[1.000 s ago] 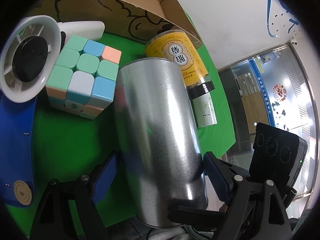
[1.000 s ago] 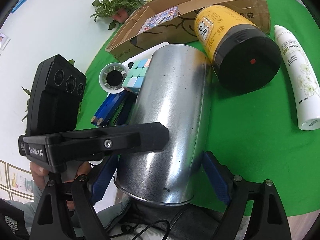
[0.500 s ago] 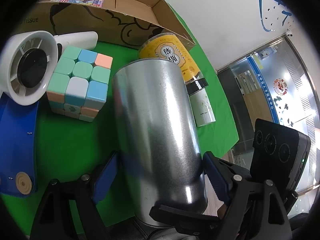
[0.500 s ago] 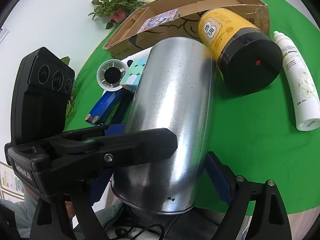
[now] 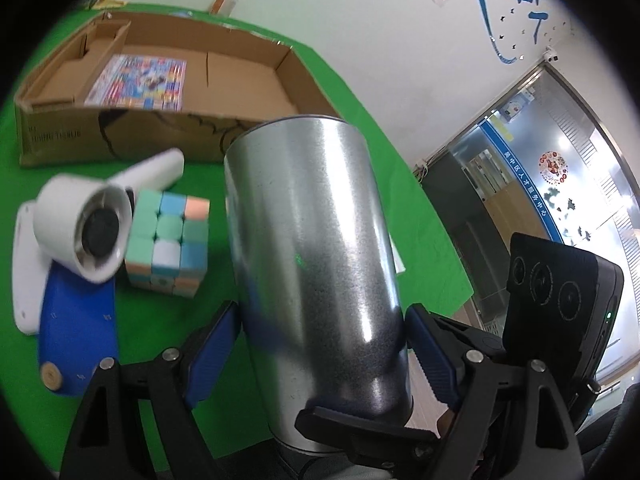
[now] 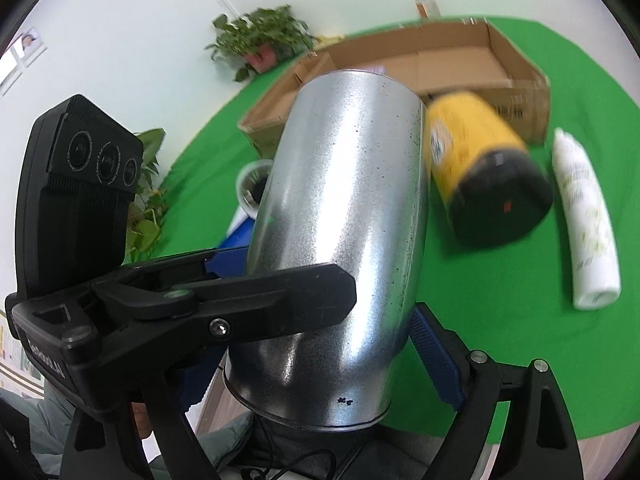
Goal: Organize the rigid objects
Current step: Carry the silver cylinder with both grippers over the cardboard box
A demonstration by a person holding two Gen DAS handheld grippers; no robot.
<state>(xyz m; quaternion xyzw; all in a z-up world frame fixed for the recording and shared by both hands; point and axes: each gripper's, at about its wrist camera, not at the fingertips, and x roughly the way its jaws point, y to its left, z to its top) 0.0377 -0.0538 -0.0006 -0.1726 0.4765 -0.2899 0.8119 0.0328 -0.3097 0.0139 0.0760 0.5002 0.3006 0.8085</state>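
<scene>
Green table carries cardboard box, cube, fan, yellow jar, white bottle.

Bright indoor light. White shine streaks on tall silver metal can. Small white fan and yellow jar with black lid blurry. Edges bent, black corners.

The left-hand black plastic tongs have angular arms, each fixed with round silver screws and tipped by a ribbed blue pad. The right-hand black plastic tongs are built alike, with blue ribbed pads and silver screws. Each carries a black boxy module bearing three round lenses; thin black cables trail below.
</scene>
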